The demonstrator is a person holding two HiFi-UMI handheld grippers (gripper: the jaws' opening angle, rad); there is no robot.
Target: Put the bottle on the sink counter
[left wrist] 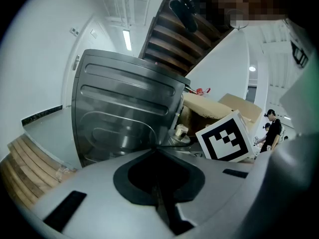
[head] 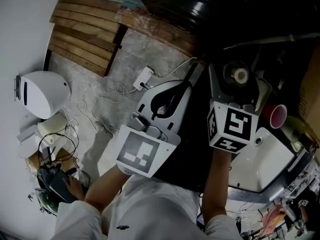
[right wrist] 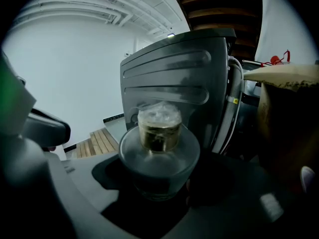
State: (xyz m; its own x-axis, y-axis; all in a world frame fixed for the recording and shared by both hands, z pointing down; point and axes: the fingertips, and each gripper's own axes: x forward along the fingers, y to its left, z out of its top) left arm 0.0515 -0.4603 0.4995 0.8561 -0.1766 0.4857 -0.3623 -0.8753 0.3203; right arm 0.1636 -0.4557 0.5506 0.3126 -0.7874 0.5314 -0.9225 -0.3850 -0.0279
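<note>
My right gripper (head: 239,81) is shut on a small clear glass bottle (head: 241,75) with a gold collar and a clear cap. In the right gripper view the bottle (right wrist: 159,133) fills the space between the jaws of the right gripper (right wrist: 160,180), cap pointing away. It hangs over dark ground, up and left of the white sink (head: 260,166). My left gripper (head: 190,76) is beside it on the left, shut with nothing in it. In the left gripper view the left gripper (left wrist: 158,147) has its pads pressed together, with the bottle (left wrist: 179,132) just beyond.
A dark grey ribbed metal panel (right wrist: 174,83) stands right behind the bottle. A red cup (head: 277,115) sits by the sink, a cardboard box (head: 310,94) at far right. On the floor at left are a power strip (head: 143,78), cables, a white dome (head: 42,91) and wooden slats (head: 85,34).
</note>
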